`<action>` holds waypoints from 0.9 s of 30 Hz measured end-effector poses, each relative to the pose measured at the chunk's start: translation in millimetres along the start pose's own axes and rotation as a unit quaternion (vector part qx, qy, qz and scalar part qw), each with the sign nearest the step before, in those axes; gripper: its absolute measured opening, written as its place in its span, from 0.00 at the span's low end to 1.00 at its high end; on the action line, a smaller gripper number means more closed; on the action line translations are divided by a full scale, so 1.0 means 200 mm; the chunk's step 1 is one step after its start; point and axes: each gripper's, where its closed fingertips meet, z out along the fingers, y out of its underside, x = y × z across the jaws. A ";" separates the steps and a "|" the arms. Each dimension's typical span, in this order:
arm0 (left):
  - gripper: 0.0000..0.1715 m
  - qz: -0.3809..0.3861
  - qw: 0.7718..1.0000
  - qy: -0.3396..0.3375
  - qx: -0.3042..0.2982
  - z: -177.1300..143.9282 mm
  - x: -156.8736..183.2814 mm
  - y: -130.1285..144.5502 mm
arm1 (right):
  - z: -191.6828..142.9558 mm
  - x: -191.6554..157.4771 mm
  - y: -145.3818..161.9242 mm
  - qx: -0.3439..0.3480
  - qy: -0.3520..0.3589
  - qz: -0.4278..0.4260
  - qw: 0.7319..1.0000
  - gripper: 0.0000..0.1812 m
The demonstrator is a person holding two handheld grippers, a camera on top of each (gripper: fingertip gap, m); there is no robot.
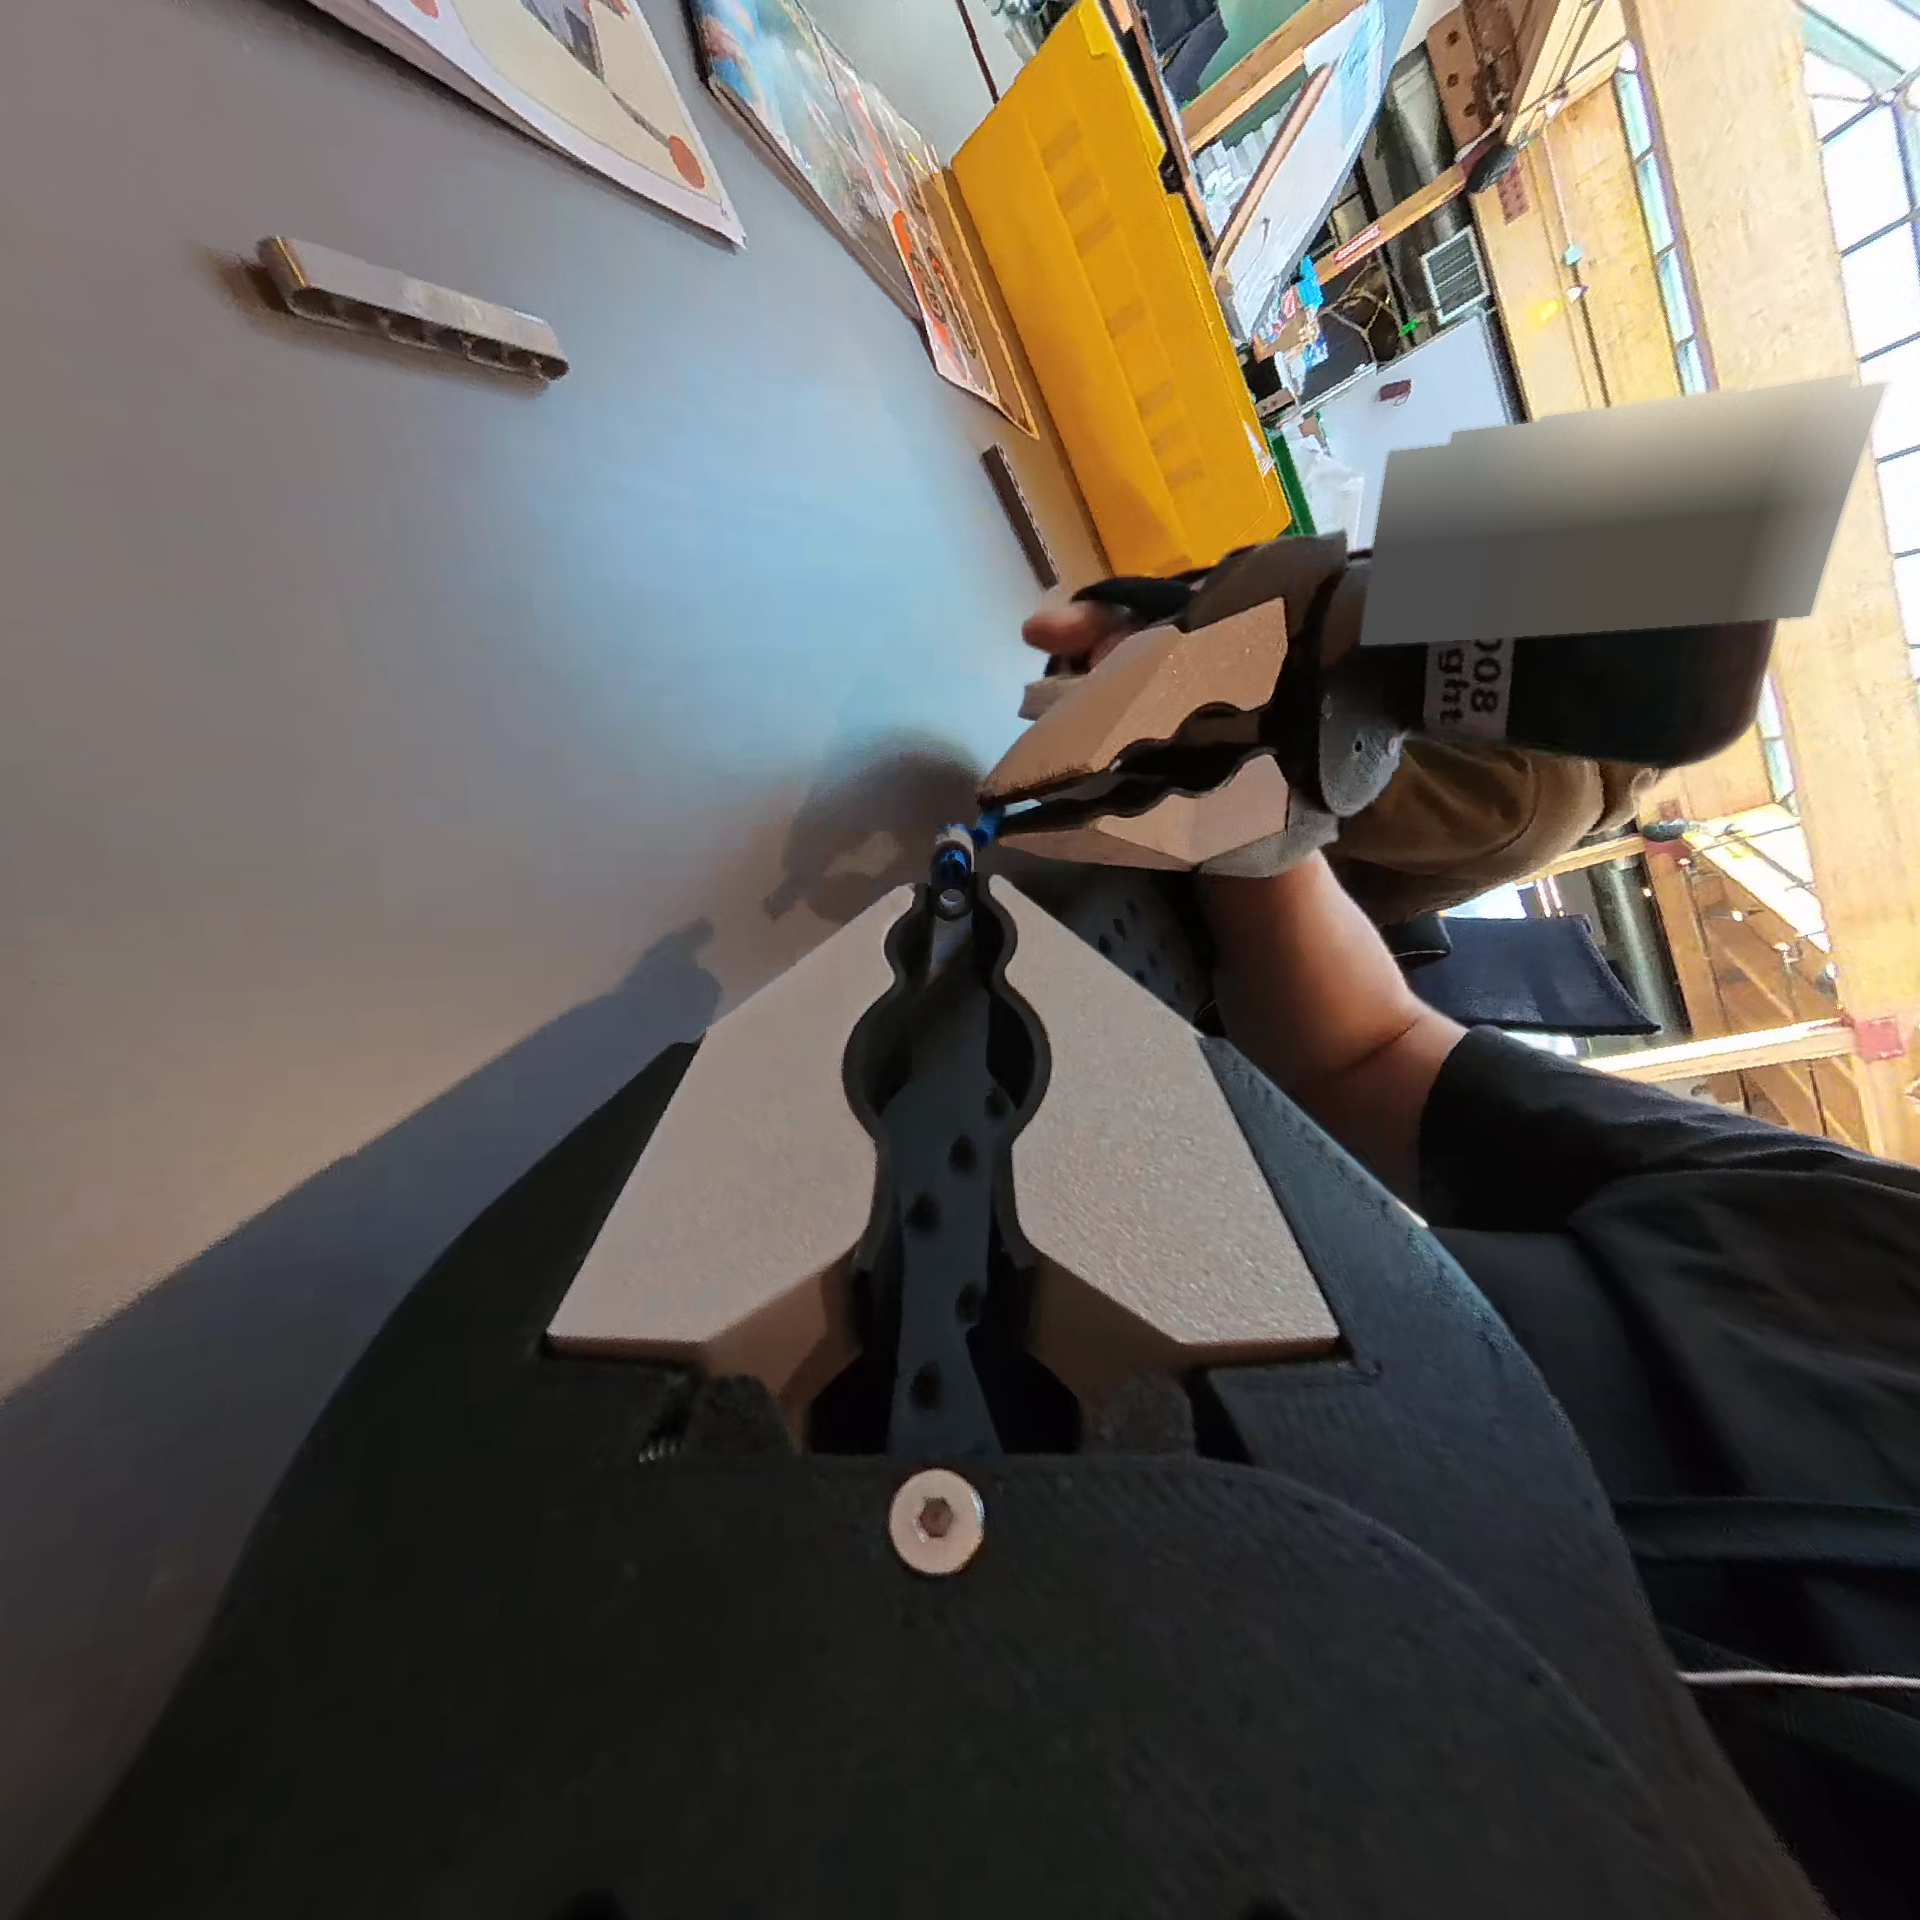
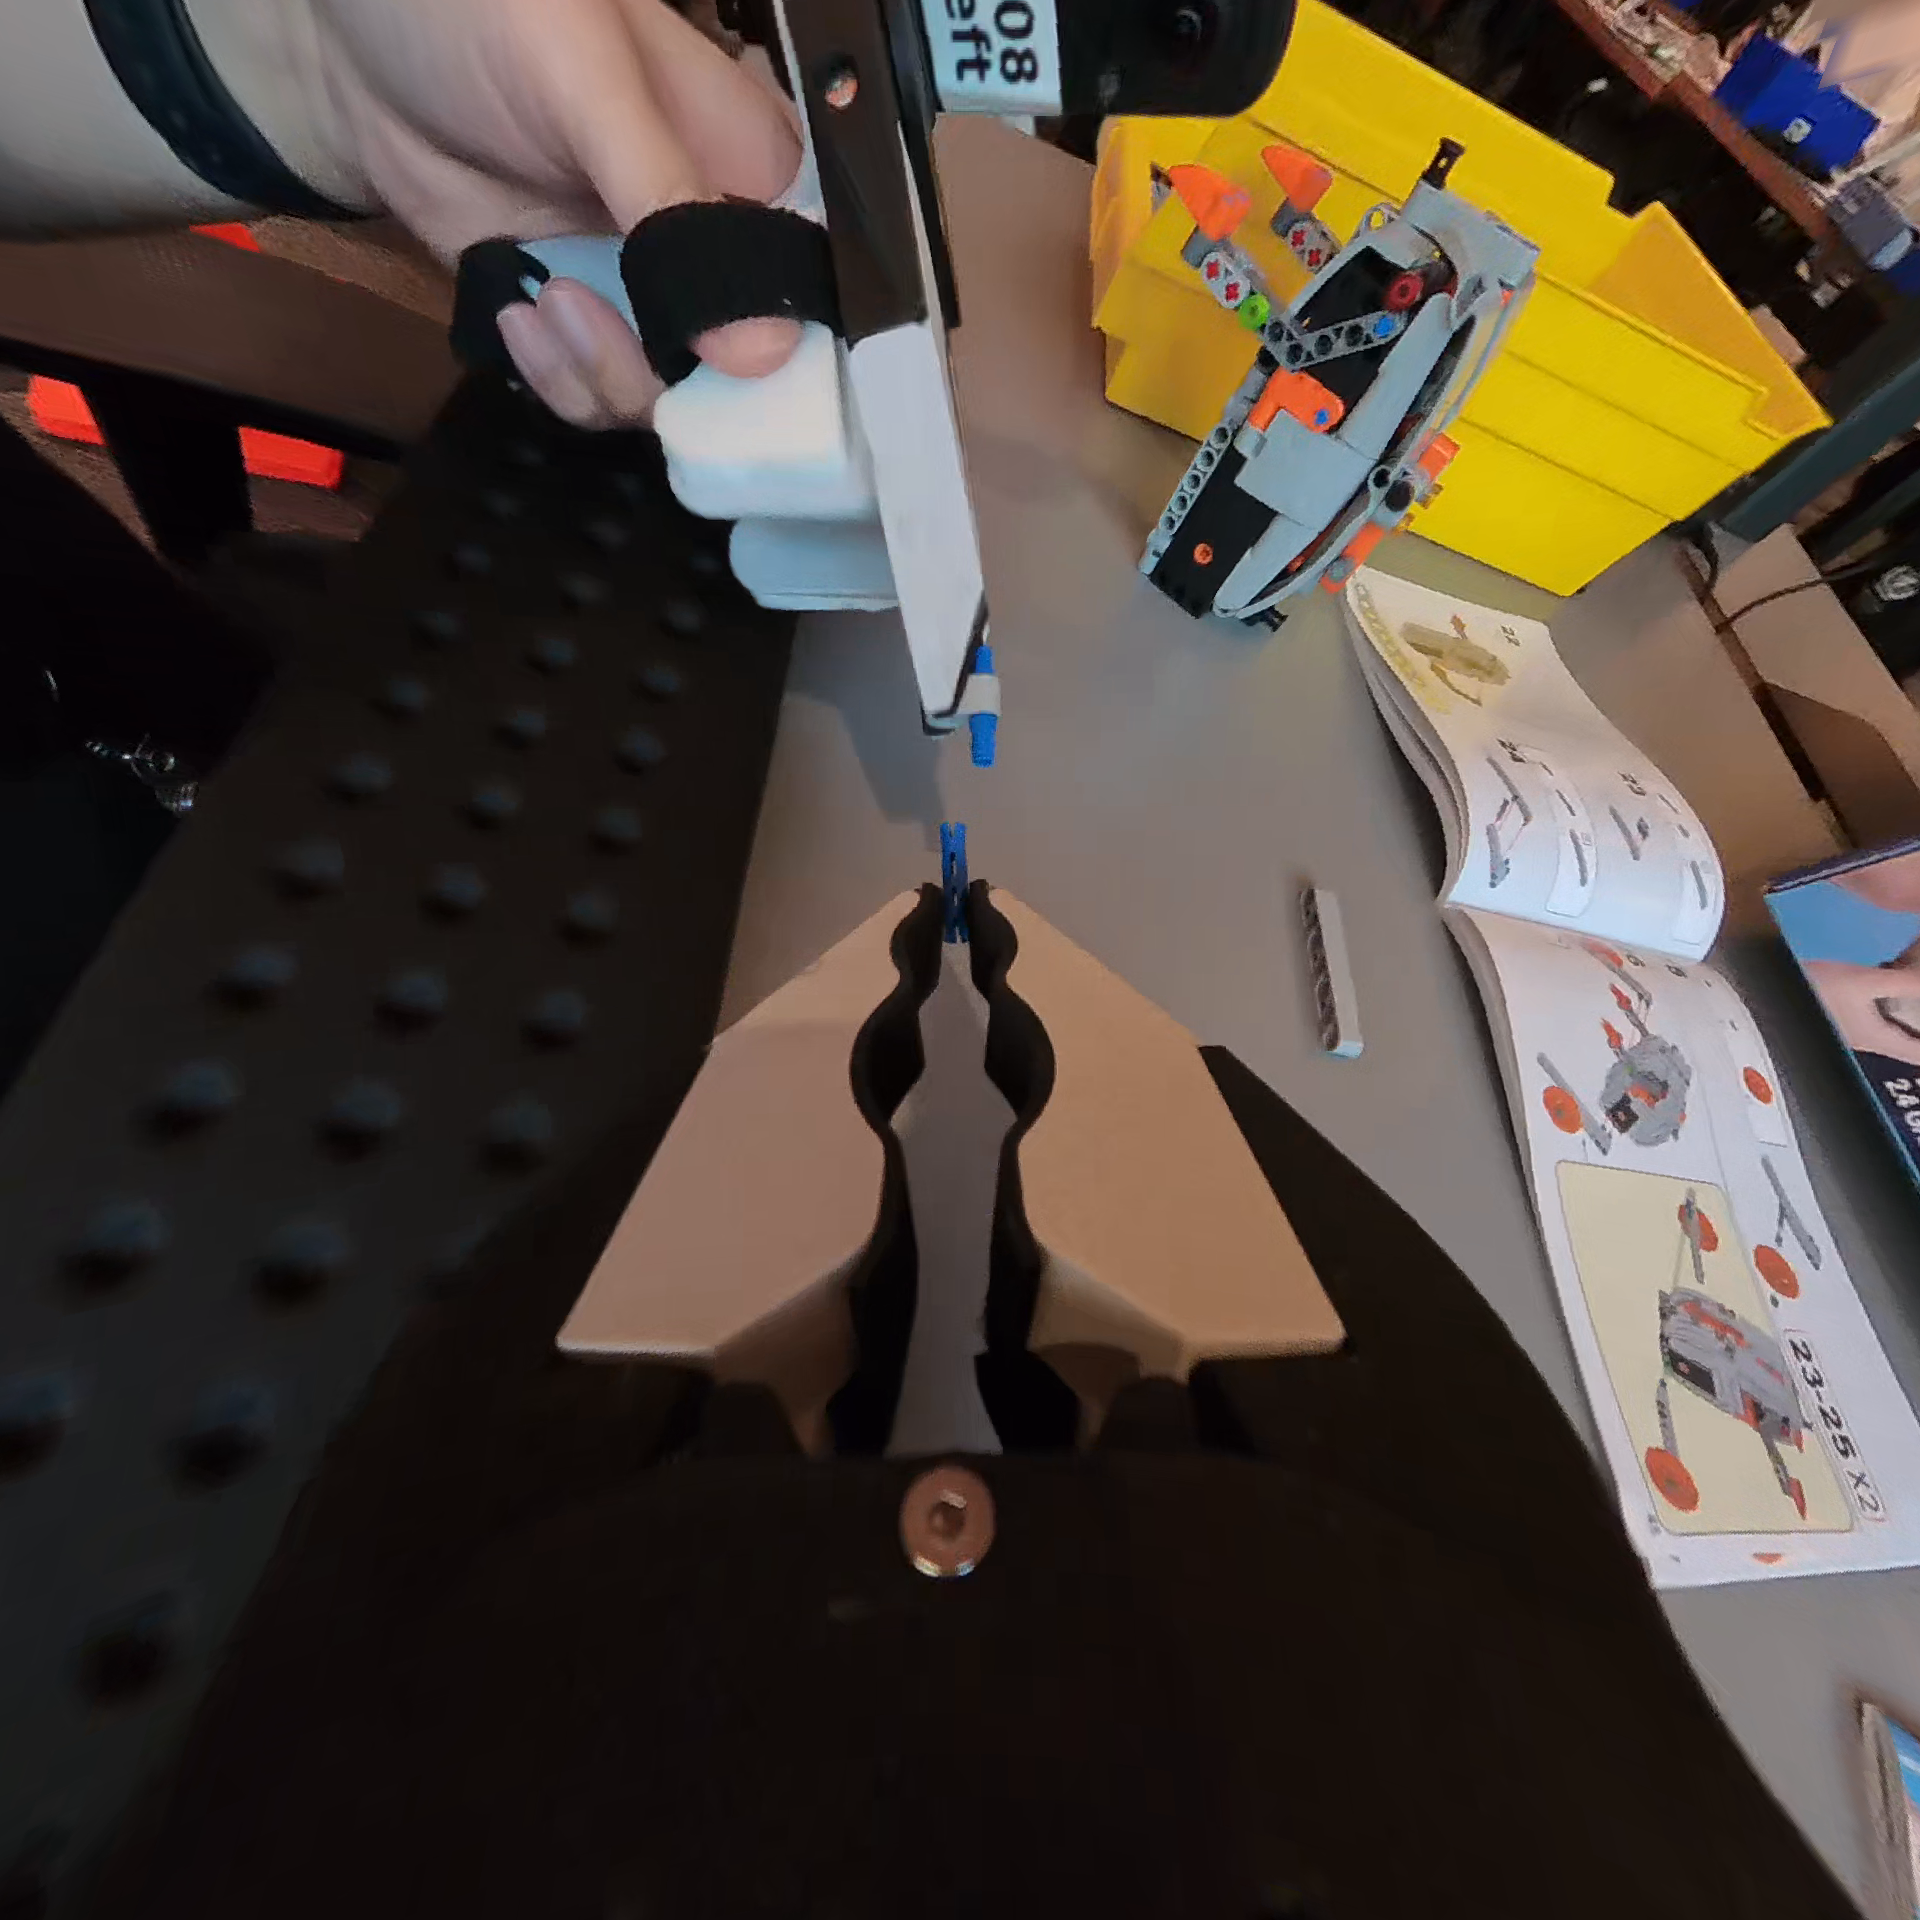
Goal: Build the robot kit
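My left gripper (image 1: pixel 951 902) is shut on a small grey connector with a blue pin (image 1: pixel 953 868) through it. It also shows in the right wrist view (image 2: pixel 982 707), held at the tip of the left gripper (image 2: pixel 956 717), which comes down from above. My right gripper (image 2: pixel 954 896) is shut on a small blue pin (image 2: pixel 953 868) that sticks out of its fingertips. In the left wrist view the right gripper (image 1: pixel 987 816) reaches in from the right. The two small parts point at each other with a short gap between them, above the grey table (image 2: pixel 1143 779).
A grey beam (image 2: pixel 1330 971) lies on the table. A grey, black and orange brick model (image 2: pixel 1320 416) leans on a yellow bin (image 2: pixel 1558 416). An open instruction booklet (image 2: pixel 1662 1143) lies to the right. A black studded plate (image 2: pixel 416 831) is at the left. My left and right fingertips are right by each other.
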 end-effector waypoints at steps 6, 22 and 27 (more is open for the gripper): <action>0.03 -0.013 1.000 0.013 0.019 0.00 0.01 -0.01 | -0.01 0.00 -0.05 -0.001 0.049 0.012 0.999 0.02; 0.03 -0.053 0.995 0.077 0.040 0.00 0.07 -0.02 | -0.02 0.01 -0.08 0.012 0.075 0.064 0.995 0.02; 0.03 -0.060 0.994 0.081 0.040 0.00 0.07 -0.02 | -0.01 0.00 -0.09 0.013 0.095 0.053 0.994 0.02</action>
